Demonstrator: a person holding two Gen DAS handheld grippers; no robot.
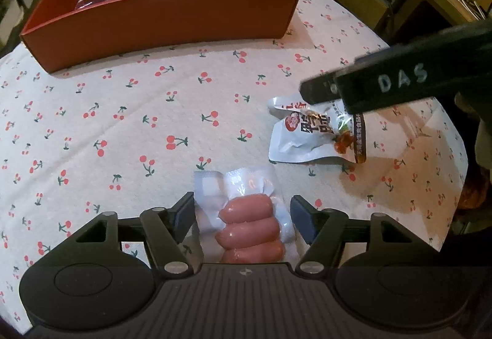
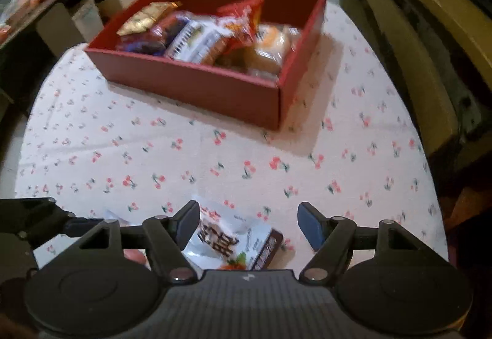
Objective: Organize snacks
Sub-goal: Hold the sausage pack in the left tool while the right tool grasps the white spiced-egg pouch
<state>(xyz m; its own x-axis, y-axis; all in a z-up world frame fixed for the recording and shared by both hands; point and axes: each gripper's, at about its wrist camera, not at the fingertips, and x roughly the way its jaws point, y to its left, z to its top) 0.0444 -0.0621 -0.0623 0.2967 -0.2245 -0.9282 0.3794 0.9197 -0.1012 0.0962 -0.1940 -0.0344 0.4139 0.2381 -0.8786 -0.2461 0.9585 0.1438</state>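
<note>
The left tongs [image 1: 243, 213] stand open, jaws well apart on either side of a clear vacuum pack of pink sausages [image 1: 250, 228] that lies flat on the worktop [image 1: 123, 129], neither pad pressing it. The right tongs [image 2: 249, 223] also gape wide above a white foil snack pouch [image 2: 227, 240] with dark lettering, which lies just beside the sausages. A cherry-print cloth covers the worktop. Further back sits a red box [image 2: 215, 89] holding several wrapped snacks, among them a gold packet [image 2: 147, 16] and a red bag [image 2: 243, 19].
</note>
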